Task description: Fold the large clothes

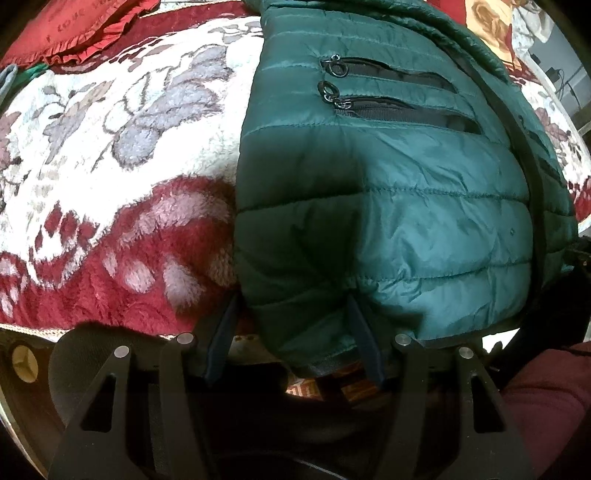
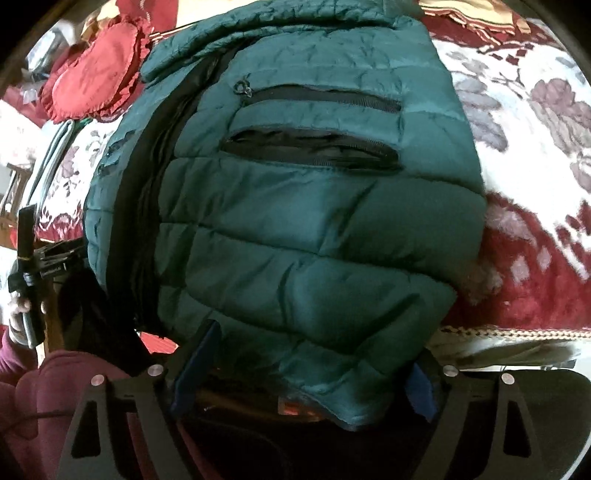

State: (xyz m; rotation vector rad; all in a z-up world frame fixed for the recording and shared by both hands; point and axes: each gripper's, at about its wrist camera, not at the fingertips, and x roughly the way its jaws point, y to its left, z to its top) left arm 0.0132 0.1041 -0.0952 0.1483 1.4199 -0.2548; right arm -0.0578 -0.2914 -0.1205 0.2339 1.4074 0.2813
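Observation:
A dark green quilted puffer jacket (image 1: 388, 177) lies on a bed, front up, with black zip pockets and a black centre zip. It also fills the right wrist view (image 2: 303, 221). My left gripper (image 1: 293, 314) is at the jacket's near left hem corner, jaws wide apart with the hem between them. My right gripper (image 2: 314, 354) is at the near right hem corner, jaws wide apart, hem lying between the blue pads (image 2: 199, 354). Neither is closed on the fabric.
A red, white and grey floral fleece blanket (image 1: 122, 155) covers the bed. A red frilled cushion (image 1: 70, 29) lies at the far left, seen also in the right wrist view (image 2: 92, 77). The person's maroon sleeve (image 2: 40, 398) is near the bed's front edge.

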